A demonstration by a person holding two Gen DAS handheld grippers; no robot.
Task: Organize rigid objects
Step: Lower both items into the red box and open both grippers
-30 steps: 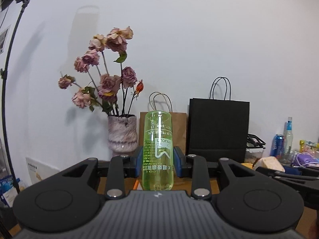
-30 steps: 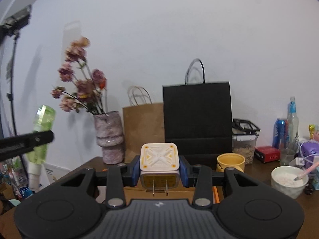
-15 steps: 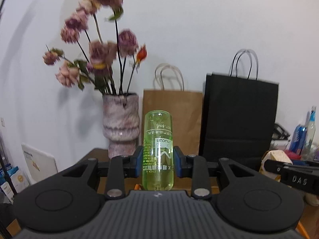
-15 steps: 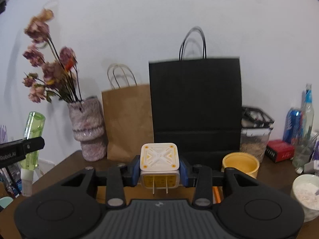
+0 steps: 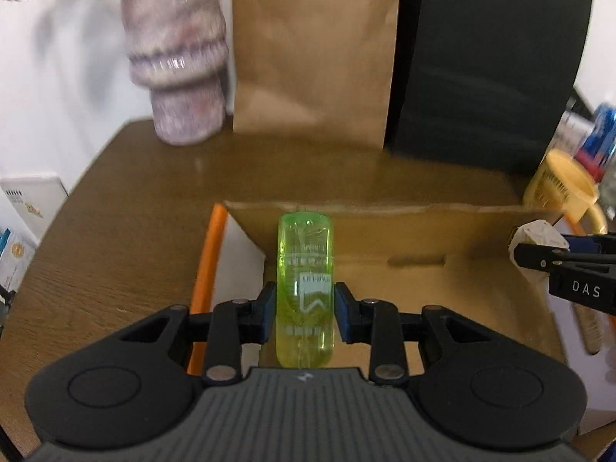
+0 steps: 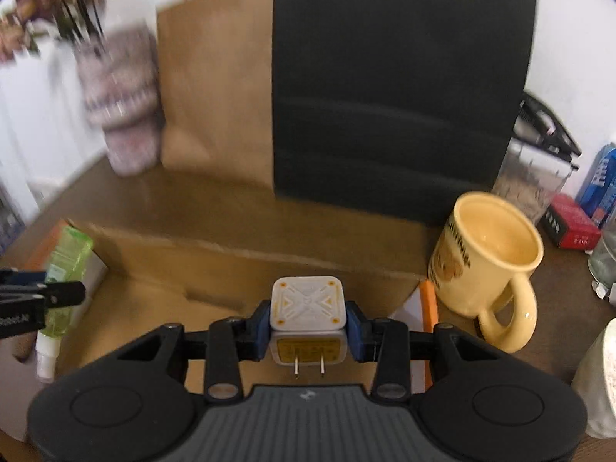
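1. Left wrist view – the green bottle (image 5: 305,292) is clamped between the jaws of the left gripper (image 5: 305,310) and held over the left part of the cardboard box (image 5: 385,211); it is not yet set down. No other item is seen on the visible part of the box floor, so the sorting is judged early. At the box's right edge the right gripper (image 5: 539,258) is seen with the white charger (image 5: 537,240).
2. Right wrist view – the charger (image 6: 307,304) is clamped by the right gripper (image 6: 307,325), prongs toward the camera, above the box's (image 6: 215,265) right part; release is still left. The left gripper (image 6: 46,292) is seen at the box's left, bottle (image 6: 67,265) in it.
3. Around the box: a yellow mug (image 6: 489,265) just right of it, a black bag (image 6: 396,84), a brown bag (image 6: 215,88) and a vase (image 6: 123,104) behind. Nothing is seen blocking the drop – only the box walls and the mug need minding.
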